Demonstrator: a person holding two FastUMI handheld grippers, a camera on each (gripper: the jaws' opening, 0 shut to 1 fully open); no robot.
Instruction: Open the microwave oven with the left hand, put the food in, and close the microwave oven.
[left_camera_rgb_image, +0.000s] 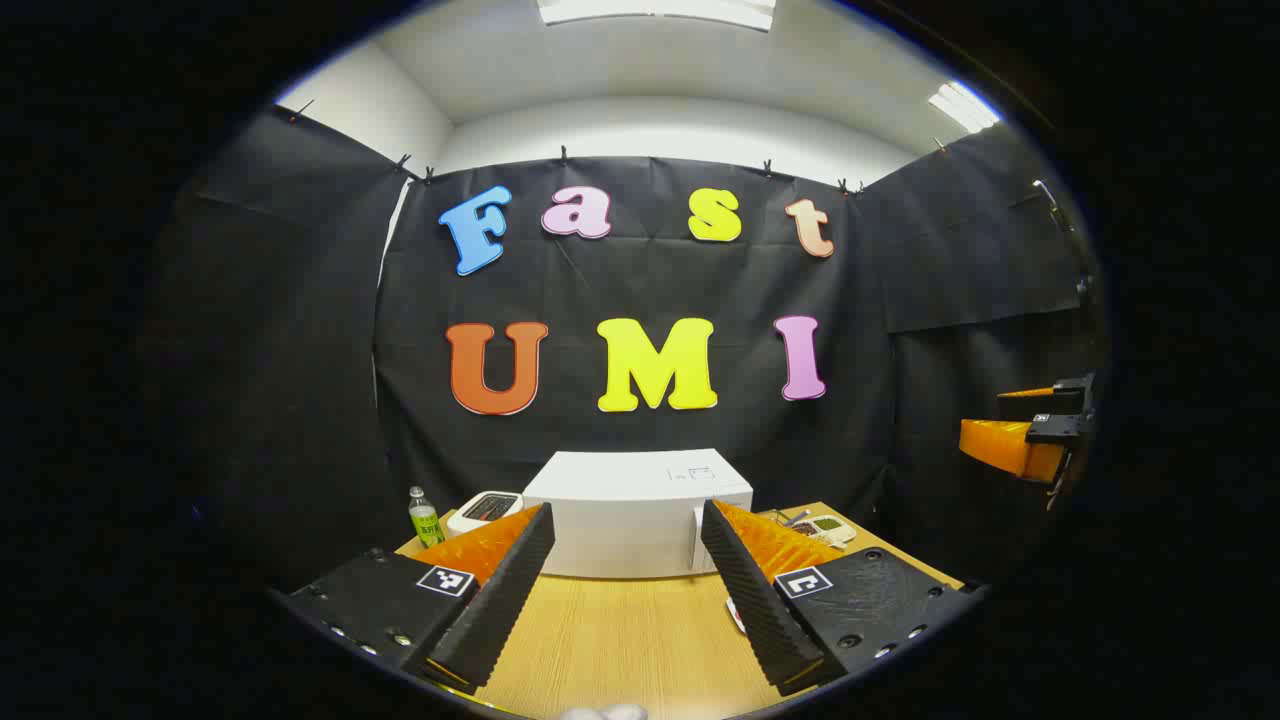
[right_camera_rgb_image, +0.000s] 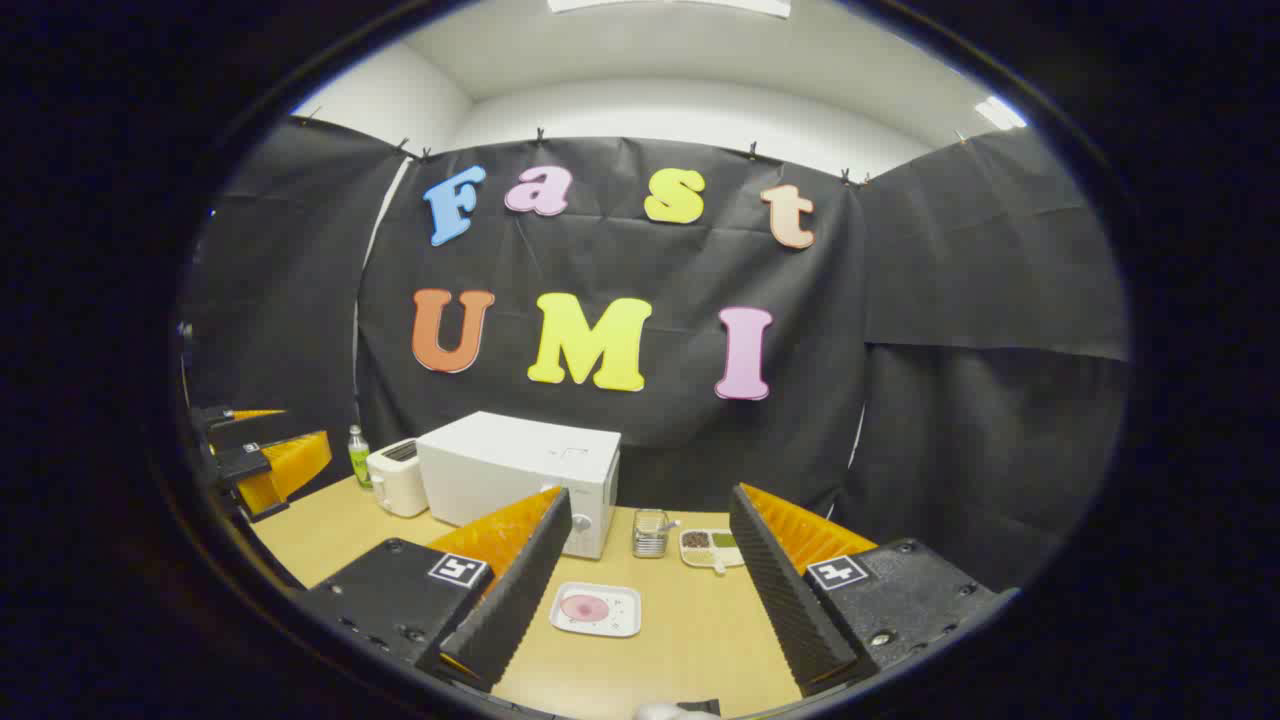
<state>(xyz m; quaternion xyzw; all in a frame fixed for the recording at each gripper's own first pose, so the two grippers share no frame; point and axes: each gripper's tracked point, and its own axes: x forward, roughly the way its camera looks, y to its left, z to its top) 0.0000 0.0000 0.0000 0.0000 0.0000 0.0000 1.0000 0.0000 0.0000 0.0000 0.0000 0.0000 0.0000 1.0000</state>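
Note:
A white microwave oven (left_camera_rgb_image: 640, 515) stands at the back of the wooden table (left_camera_rgb_image: 620, 640), its door closed; it sits left of centre in the right gripper view (right_camera_rgb_image: 520, 470). The food, a pink round piece on a small white square plate (right_camera_rgb_image: 596, 609), lies on the table in front of the microwave, right of its door. My left gripper (left_camera_rgb_image: 628, 580) hangs open above the table, facing the microwave, with nothing between its fingers. My right gripper (right_camera_rgb_image: 645, 590) is open too, above the table near the plate. Each gripper appears at the edge of the other's view.
A white toaster (right_camera_rgb_image: 398, 477) and a green bottle (right_camera_rgb_image: 358, 455) stand left of the microwave. Right of it are a small glass cup holder (right_camera_rgb_image: 650, 532) and a divided tray of condiments (right_camera_rgb_image: 712, 547). Black cloth walls close the booth behind and on both sides.

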